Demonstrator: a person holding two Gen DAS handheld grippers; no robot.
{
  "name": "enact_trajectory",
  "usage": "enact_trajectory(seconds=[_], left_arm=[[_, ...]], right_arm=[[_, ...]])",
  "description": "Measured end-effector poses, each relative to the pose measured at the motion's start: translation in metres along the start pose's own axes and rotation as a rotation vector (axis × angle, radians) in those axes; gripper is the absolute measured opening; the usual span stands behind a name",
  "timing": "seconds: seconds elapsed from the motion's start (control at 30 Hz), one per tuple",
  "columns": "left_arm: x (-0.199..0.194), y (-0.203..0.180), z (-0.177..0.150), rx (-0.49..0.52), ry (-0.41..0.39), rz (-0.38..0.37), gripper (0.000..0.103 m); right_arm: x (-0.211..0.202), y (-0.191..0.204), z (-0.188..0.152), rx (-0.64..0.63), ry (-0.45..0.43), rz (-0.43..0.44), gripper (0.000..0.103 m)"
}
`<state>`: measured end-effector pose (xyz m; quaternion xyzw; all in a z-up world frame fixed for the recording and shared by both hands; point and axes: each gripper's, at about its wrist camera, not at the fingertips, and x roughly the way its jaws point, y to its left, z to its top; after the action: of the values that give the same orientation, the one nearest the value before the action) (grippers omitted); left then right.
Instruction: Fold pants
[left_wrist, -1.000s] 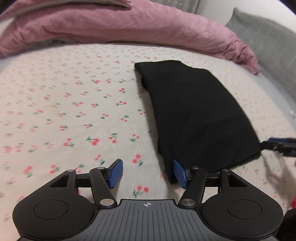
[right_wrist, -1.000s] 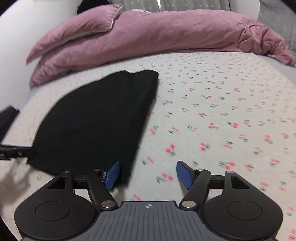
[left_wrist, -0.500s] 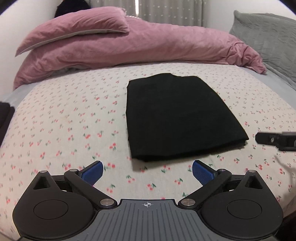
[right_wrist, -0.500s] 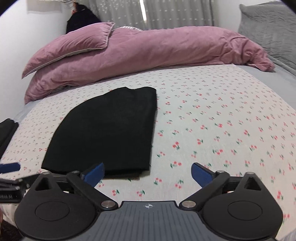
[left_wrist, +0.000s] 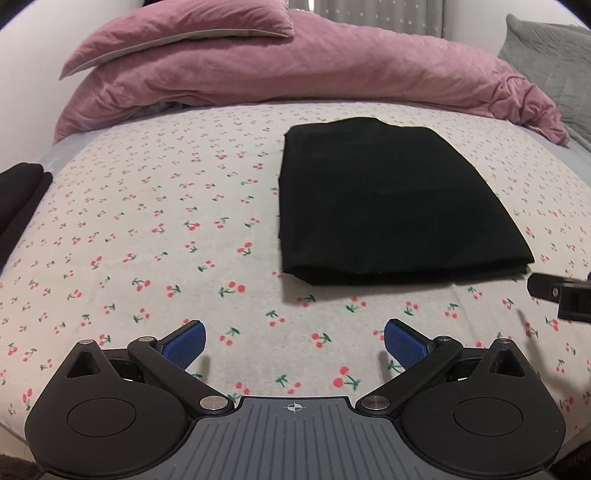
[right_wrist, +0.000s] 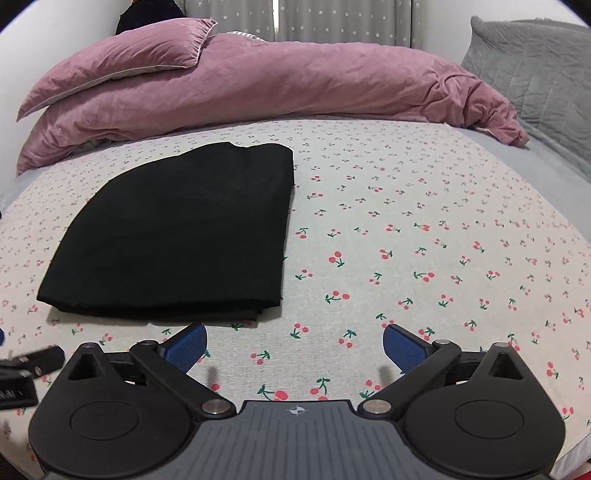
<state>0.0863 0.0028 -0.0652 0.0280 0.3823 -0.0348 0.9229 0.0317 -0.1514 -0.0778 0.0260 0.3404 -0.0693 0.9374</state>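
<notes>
The black pants (left_wrist: 391, 206) are lying flat on the bed (left_wrist: 155, 229), folded into a neat, stacked rectangle with several layers showing along the near edge. The fabric is looking smooth and plain, with no visible wrinkles, and the far end is narrowing slightly with a small bump in its outline. In the left wrist view the bundle is sitting right of centre; in the right wrist view the pants (right_wrist: 184, 232) are sitting left of centre. Nothing is touching or resting on them, and the cherry-print sheet is showing on all sides
</notes>
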Motion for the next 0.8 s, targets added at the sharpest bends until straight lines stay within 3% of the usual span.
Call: enact_trajectory(seconds=[0.8], left_arm=[[0.001,0.002,0.003,-0.008,-0.003,0.007,0.103]], right_arm=[[0.003,0.013,-0.002,-0.05,-0.002,0.004,0.102]])
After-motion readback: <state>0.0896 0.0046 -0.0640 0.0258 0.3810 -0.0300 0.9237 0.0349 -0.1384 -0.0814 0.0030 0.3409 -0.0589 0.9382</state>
